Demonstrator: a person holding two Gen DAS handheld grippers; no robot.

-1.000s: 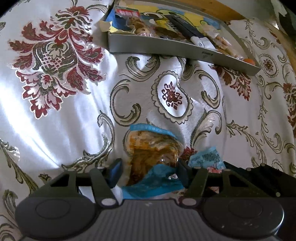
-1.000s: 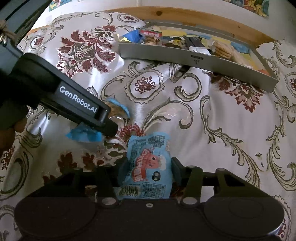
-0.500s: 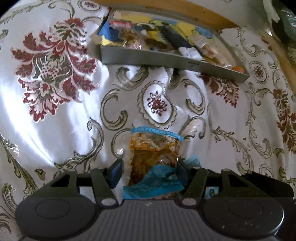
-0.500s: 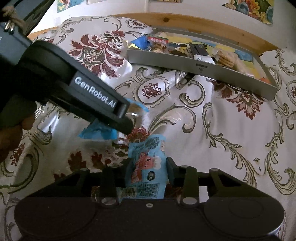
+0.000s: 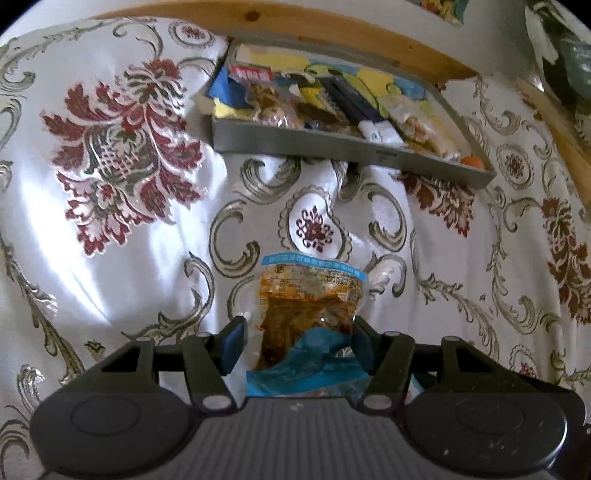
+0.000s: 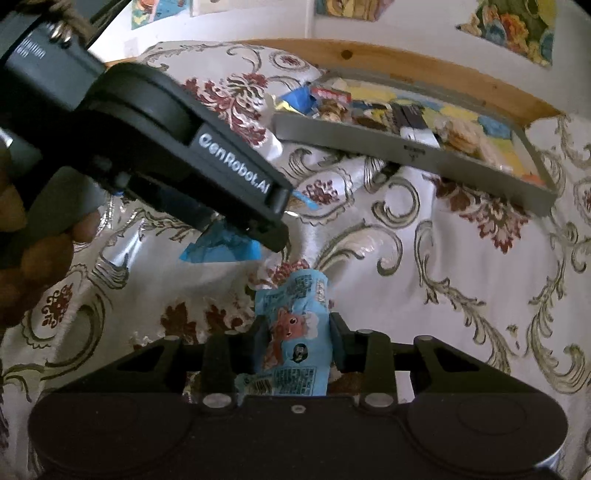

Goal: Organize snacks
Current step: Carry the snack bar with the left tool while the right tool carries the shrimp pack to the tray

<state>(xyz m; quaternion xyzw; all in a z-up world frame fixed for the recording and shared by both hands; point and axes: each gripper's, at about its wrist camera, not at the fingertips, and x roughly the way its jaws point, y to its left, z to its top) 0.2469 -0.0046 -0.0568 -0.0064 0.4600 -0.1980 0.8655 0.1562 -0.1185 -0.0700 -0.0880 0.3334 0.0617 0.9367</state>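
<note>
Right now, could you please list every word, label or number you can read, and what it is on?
"GenRobot.AI": on the side of the left gripper.
Print on the blue snack packet, the clear snack pouch, the gray tray and its red packet: too small or blurred to read.

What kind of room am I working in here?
Probably a home bedroom or living room. The shiny white floral cloth drapes softly, as over a bed or sofa, a wooden rail runs behind the grey snack tray, and colourful pictures hang on the white wall.
</note>
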